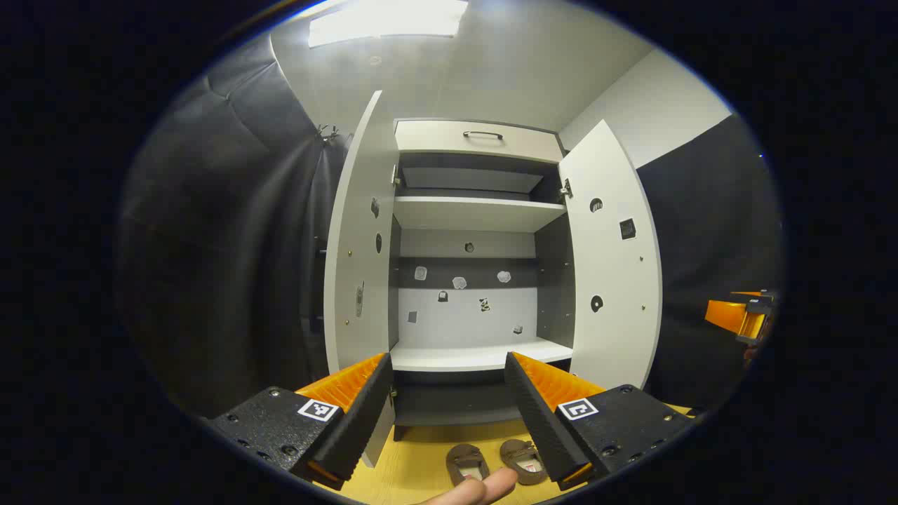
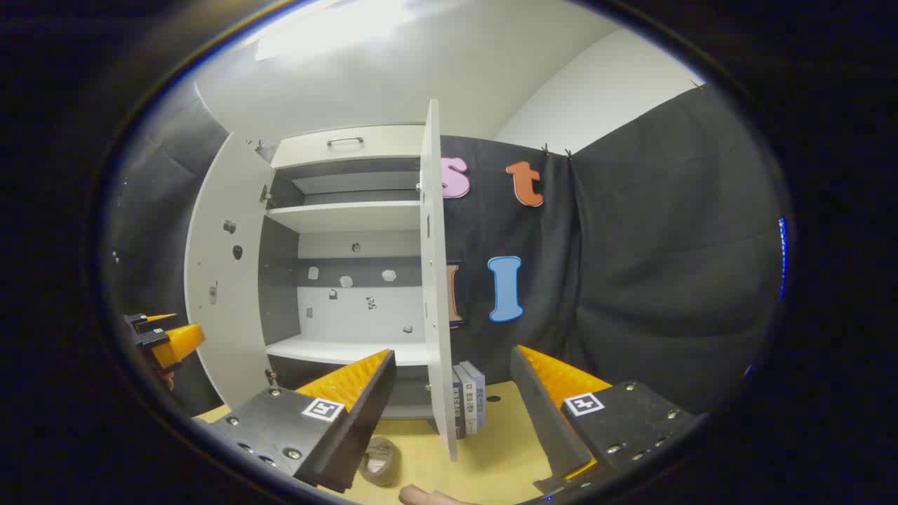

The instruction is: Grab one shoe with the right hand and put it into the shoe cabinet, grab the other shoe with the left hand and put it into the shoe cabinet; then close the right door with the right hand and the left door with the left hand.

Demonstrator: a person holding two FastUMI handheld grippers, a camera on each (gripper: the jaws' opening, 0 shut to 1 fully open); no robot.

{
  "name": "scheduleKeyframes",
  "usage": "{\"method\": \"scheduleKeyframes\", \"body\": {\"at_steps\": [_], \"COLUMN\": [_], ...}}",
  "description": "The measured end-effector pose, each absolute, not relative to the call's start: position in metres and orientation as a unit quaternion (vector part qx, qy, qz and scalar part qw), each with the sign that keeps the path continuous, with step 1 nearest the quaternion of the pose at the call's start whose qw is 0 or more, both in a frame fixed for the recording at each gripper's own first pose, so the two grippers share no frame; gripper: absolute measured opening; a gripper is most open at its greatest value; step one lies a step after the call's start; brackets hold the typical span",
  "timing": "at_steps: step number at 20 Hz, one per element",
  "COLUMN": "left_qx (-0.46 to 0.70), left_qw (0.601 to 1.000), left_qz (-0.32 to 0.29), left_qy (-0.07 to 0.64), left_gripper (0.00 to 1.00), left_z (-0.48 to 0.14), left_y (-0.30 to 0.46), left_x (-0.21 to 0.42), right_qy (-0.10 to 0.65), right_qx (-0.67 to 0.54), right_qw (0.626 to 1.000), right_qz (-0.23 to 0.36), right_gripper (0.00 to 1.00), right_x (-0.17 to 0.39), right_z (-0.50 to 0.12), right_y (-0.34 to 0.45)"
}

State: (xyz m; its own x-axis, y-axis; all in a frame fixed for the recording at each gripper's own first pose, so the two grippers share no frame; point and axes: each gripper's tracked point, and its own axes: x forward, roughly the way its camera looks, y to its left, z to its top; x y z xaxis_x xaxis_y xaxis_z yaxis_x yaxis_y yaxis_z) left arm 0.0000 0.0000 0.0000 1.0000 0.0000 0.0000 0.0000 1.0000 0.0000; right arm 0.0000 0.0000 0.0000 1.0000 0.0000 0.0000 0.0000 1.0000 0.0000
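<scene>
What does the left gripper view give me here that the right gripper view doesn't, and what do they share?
Left gripper view: both brown shoes side by side on the floor before the cabinet, and the right door's inner face. Right gripper view: one shoe, books standing beside the right door, seen edge-on. Shared: the open cabinet's bare lower shelf, the left door swung open, and both the left gripper and right gripper open, holding nothing.

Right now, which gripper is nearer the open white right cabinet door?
Right. The right gripper faces the white right door's edge; the left gripper faces the shelves, the door beside it.
</scene>
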Motion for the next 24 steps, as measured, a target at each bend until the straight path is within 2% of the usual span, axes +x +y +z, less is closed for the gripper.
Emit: {"method": "scheduleKeyframes", "body": {"at_steps": [1,2,13,14,15,16,17,19,20,22,23,24], "left_qx": [-0.002,-0.004,-0.018,-0.023,-0.025,-0.026,-0.026,-0.025,-0.026,-0.03,-0.031,-0.032], "left_qw": [1.0,1.0,1.0,1.0,1.0,1.0,1.0,1.0,1.0,1.0,0.999,0.999], "left_qz": [-0.001,-0.002,0.01,0.006,0.003,0.002,-0.001,-0.001,0.001,0.001,0.001,0.001], "left_qy": [-0.001,-0.003,-0.001,-0.001,-0.001,-0.001,-0.002,-0.003,-0.005,-0.008,-0.009,-0.008], "left_gripper": [0.98,0.96,0.98,0.98,0.98,0.98,0.98,0.98,0.98,0.98,0.98,0.98], "left_z": [0.001,0.002,-0.001,-0.002,-0.003,-0.005,-0.004,-0.004,-0.004,-0.004,-0.005,-0.007], "left_y": [-0.001,-0.001,0.013,0.012,0.011,0.011,0.012,0.014,0.016,0.018,0.02,0.022], "left_x": [-0.001,-0.001,0.0,-0.002,-0.003,-0.004,-0.005,-0.008,-0.01,-0.015,-0.018,-0.019], "right_qy": [0.0,-0.002,0.002,0.005,0.012,0.02,0.028,0.047,0.057,0.077,0.09,0.104], "right_qx": [0.0,0.0,-0.006,-0.002,-0.002,-0.004,-0.006,-0.013,-0.016,-0.019,-0.021,-0.024], "right_qw": [1.0,1.0,1.0,1.0,0.999,0.999,0.999,0.998,0.997,0.995,0.993,0.991], "right_qz": [0.002,0.003,0.023,0.027,0.034,0.04,0.042,0.051,0.056,0.069,0.075,0.081], "right_gripper": [0.94,0.98,0.98,0.94,0.98,0.98,0.94,0.94,0.98,1.0,0.94,0.98], "right_x": [0.001,0.0,0.004,0.006,0.009,0.011,0.016,0.023,0.028,0.036,0.041,0.047], "right_z": [0.0,0.0,-0.014,-0.02,-0.029,-0.038,-0.047,-0.07,-0.083,-0.112,-0.128,-0.146], "right_y": [0.001,0.001,0.026,0.031,0.037,0.042,0.046,0.058,0.065,0.079,0.086,0.095]}}
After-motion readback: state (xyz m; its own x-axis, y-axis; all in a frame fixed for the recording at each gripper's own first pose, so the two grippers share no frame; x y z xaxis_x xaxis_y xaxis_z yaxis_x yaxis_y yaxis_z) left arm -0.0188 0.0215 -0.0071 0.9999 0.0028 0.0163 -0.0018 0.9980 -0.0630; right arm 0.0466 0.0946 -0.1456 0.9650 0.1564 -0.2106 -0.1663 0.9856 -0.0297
